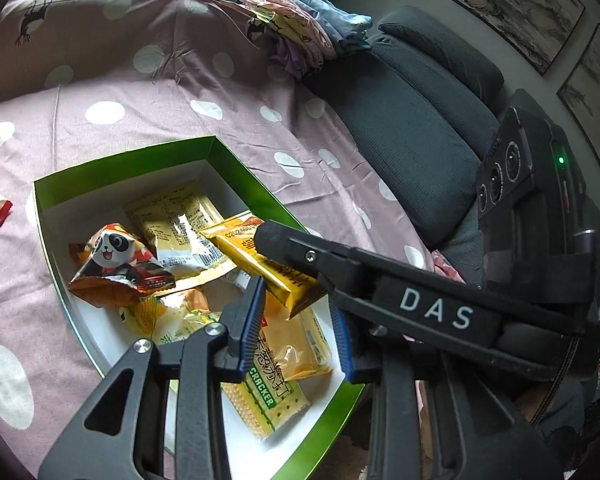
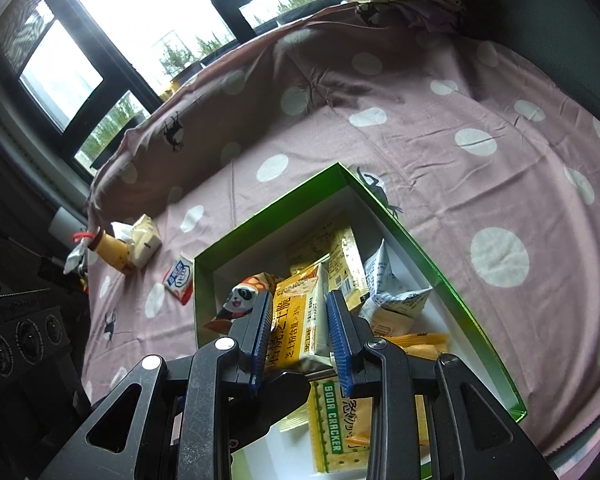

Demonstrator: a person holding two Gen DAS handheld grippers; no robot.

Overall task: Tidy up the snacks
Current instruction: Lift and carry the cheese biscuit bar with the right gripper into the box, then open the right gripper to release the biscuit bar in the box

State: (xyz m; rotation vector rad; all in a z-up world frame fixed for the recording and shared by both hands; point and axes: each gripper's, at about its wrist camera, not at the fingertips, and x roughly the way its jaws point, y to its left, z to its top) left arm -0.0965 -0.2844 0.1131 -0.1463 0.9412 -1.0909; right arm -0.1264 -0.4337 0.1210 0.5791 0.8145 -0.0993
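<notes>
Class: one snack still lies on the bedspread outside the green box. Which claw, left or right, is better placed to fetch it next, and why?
Left. The left claw is open and holds nothing, while the right claw grips a gold cheese-snack packet over the green box. The red-and-white snack packet lies beyond the box's left wall.

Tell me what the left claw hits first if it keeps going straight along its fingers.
Likely the gold snack packet held by the right claw, crossing just ahead of the open left claw; depth is unclear, otherwise the cracker packs in the green box.
</notes>
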